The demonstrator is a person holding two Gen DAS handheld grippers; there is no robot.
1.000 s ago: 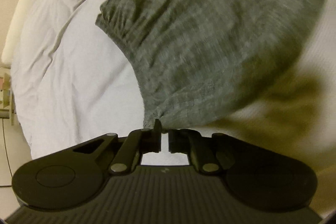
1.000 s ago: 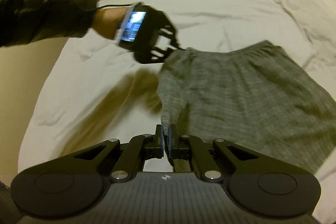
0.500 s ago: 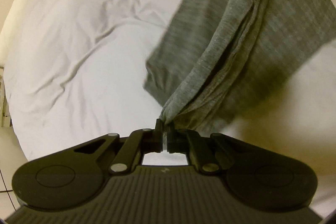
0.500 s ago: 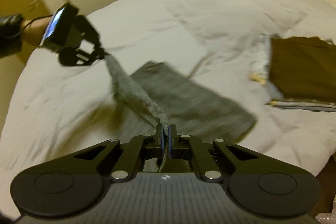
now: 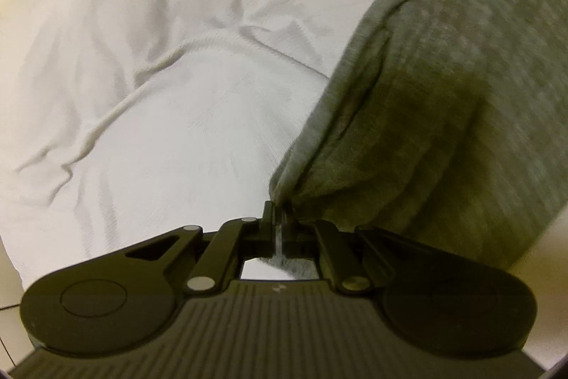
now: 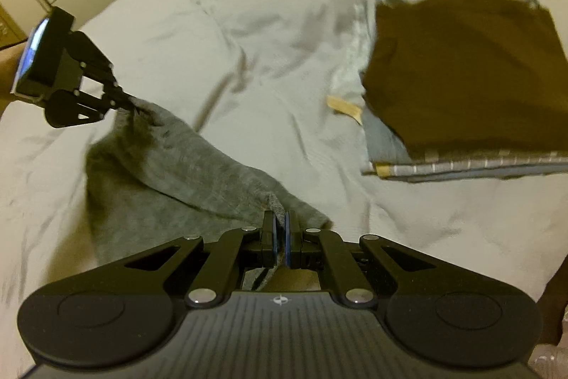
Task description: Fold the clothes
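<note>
- Nearest the right-wrist lens, the right gripper point(image 6: 280, 229) is clamped on a corner of the grey garment point(image 6: 170, 173), cloth bunched between its blue pads.
- Beyond it, the garment sags in a loose fold across the white bed point(image 6: 248, 23), partly resting on the sheet.
- Farther left, the left gripper point(image 6: 129, 102) pinches the opposite corner, its body tilted down towards the cloth; in its own view, cloth passes between its near-closed jaws.
- To the far right lies a stack point(image 6: 461, 77) of folded clothes, brown on top, well apart from the garment.
- Risk, as judged here: both holds are thin corner pinches, so a sharp pull could slip a corner free, and the slack middle may crease or land skewed when laid flat.
</note>
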